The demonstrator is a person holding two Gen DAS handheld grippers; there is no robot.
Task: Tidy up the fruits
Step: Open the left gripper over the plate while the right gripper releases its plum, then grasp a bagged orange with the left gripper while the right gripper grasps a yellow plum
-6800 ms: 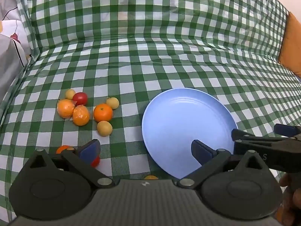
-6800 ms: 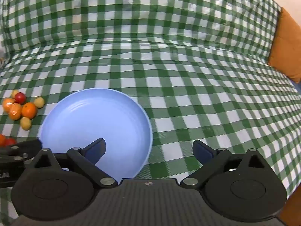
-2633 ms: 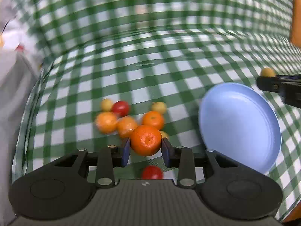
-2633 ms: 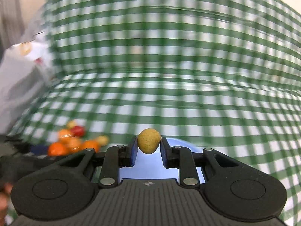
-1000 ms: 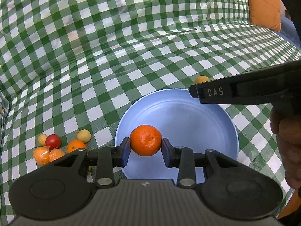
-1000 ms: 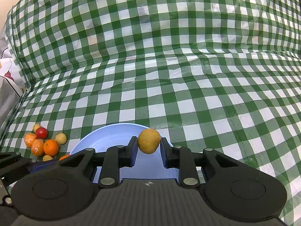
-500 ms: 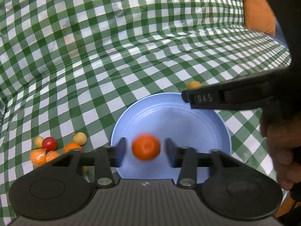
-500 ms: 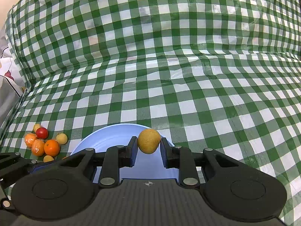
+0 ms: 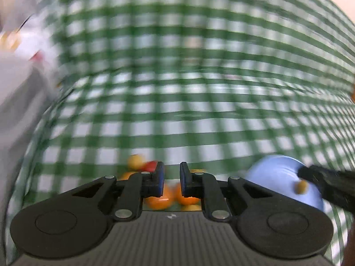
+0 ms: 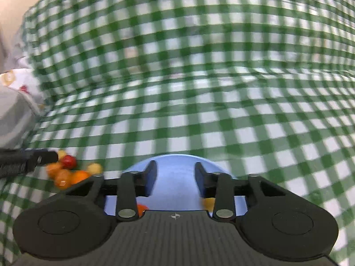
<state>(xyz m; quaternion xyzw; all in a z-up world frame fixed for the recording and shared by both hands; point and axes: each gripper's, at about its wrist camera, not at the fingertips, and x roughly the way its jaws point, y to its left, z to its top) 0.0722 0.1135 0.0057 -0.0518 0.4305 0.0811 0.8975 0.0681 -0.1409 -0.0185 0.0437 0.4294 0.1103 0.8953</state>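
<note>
Fruit pile on the checked cloth (image 9: 177, 110). Your left gripper (image 9: 172, 181) hung directly over it, mandarins (image 9: 158, 199) showing just below the jaws and a cherry tomato (image 9: 150, 166) beside the left pad. The jaws had just been closing to a narrow gap with nothing between them. The blue plate (image 9: 277, 177) lay to its right, under your right gripper (image 10: 175, 179), whose jaws stood apart and empty. The left hand was clearly nearer the pile; the round mandarins favoured no grip axis.
</note>
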